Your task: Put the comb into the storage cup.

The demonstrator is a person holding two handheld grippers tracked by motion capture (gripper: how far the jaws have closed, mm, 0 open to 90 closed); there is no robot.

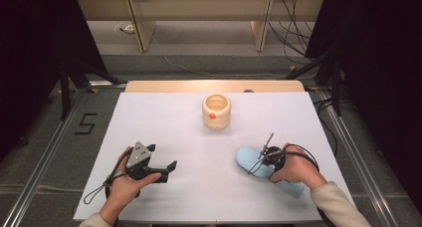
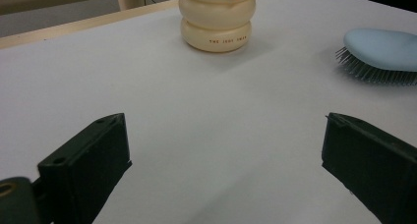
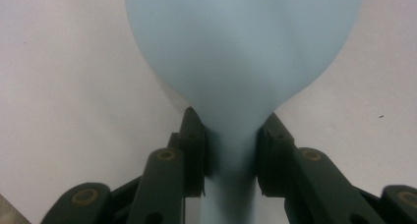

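The pale blue hairbrush lies bristles-down on the white counter, stiff, light, probably slick plastic. The right tongs pinch its narrow neck, the sensible hold. The left tongs gape wide, empty.

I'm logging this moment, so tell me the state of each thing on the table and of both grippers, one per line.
Hairbrush: lying bristles down on the table, its neck clamped.
Cream ringed holder: upright, open at the top, untouched.
Right gripper: jaws shut on the hairbrush where the head narrows into the handle.
Left gripper: jaws wide open, nothing between them, pointed toward the holder.
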